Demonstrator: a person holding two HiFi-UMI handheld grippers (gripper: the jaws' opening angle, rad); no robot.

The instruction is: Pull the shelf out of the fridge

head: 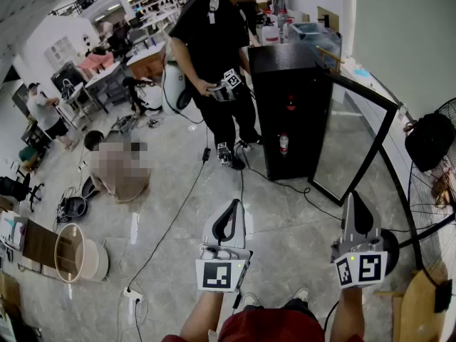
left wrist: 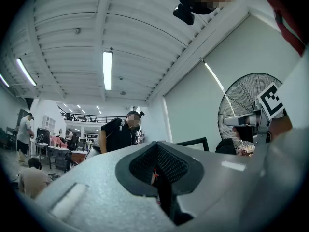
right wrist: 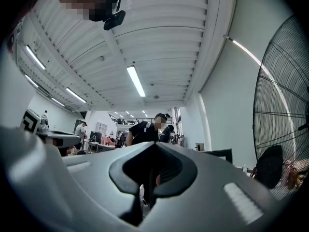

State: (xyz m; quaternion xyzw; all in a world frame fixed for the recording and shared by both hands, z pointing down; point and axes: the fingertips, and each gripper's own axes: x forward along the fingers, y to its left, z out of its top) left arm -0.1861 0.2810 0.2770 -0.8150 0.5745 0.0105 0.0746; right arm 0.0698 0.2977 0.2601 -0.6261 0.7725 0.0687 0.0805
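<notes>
Shelf: inside the fridge (head: 293, 61), somewhere in its dark interior (too dim to pick out the shelf itself), well apart from both grippers.
Fridge contents: a small bottle (head: 283, 143) stands low down, and a red-topped item (head: 290, 105) sits higher up. Nothing else in there can be made out.
Fridge door (head: 389, 130): swung wide open to the right, so the opening is unobstructed.
Step in hand: the approach, it seems. Nothing has been reached or grasped yet.
Left gripper (head: 236, 204): jaws closed together, holding nothing, held level above the floor.
Right gripper (head: 350, 198): jaws fully closed, empty.
Next move: probably walk up to the fridge, part a gripper's jaws and take hold of the shelf's front edge.
Caution: the bottle may tip as the shelf slides.
Nearby: a person (head: 214, 41) stands just left of the fridge.
</notes>
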